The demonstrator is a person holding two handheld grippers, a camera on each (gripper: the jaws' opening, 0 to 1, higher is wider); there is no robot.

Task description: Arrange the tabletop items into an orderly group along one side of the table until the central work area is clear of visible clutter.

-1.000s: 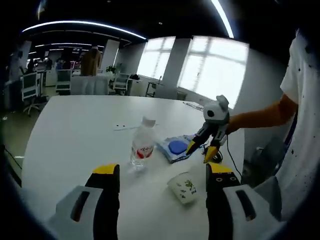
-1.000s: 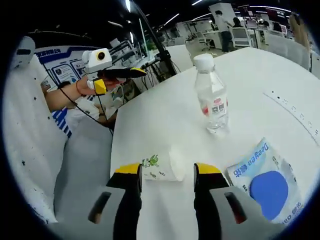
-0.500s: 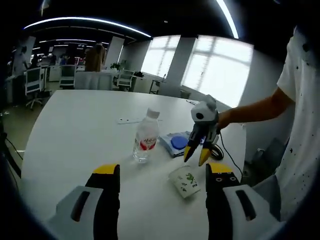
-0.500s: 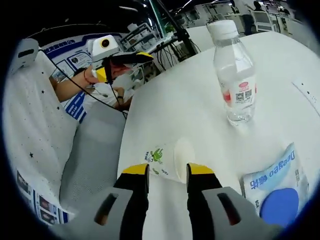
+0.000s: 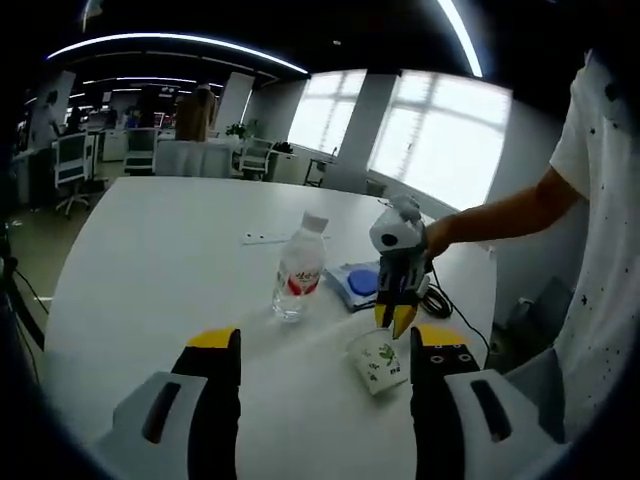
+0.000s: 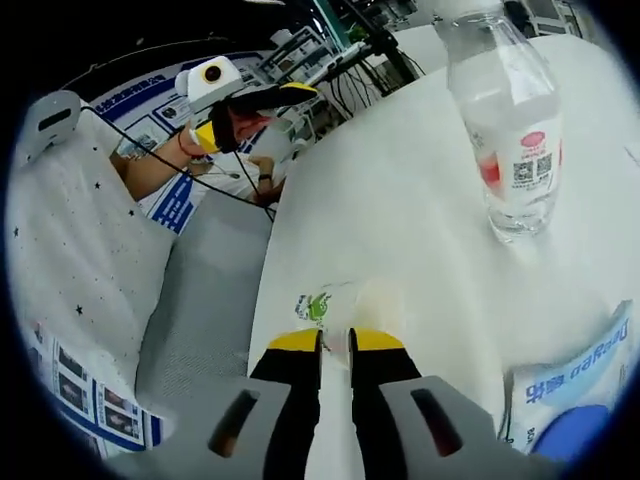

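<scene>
Left gripper (image 5: pixel 313 360): jaws spread wide, holding nothing, hovering near the table edge. Clear plastic water bottle with red label (image 5: pixel 300 281) stands upright mid-table; blue-and-white flat packet (image 5: pixel 358 283) lies just right of it. White paper cup with green print (image 5: pixel 377 361) lies tipped on the white table (image 5: pixel 150 260), near right. Right gripper (image 6: pixel 335 342) has dropped onto the cup since a second ago; jaws narrowed from wide to nearly closed, pinching its rim (image 6: pixel 352 300). Judgement: cup grasp under way; bottle and packet not yet grouped.
</scene>
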